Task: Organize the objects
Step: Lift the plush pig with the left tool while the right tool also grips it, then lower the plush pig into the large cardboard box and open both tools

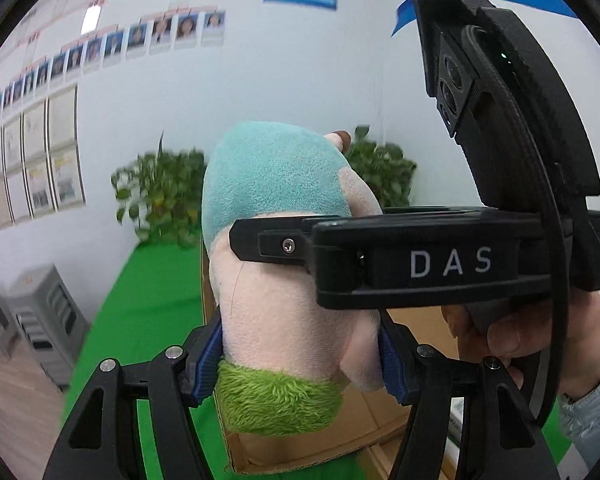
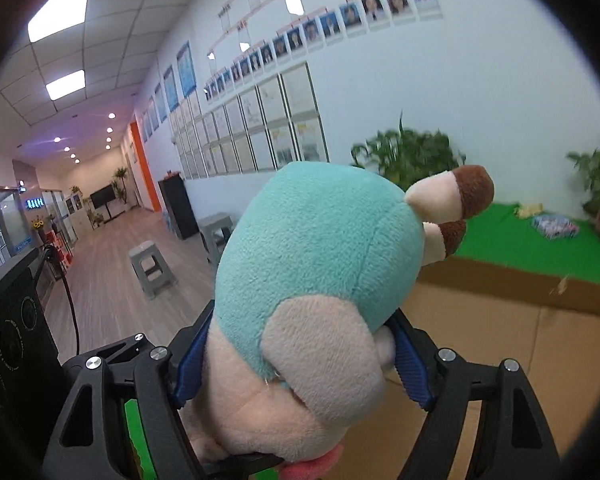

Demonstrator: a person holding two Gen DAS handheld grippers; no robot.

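Both claws, left and right, squeeze the soft toy together, so it stays up over the box.

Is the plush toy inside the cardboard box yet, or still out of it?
Out. The plush toy is held up above the cardboard box, clamped by both the left gripper and the right gripper.

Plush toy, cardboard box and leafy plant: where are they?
plush toy (image 2: 320, 240), right wrist view, teal back.
cardboard box (image 2: 500, 360), right wrist view, brown inner wall.
leafy plant (image 2: 412, 152), right wrist view, green leaves by the wall.
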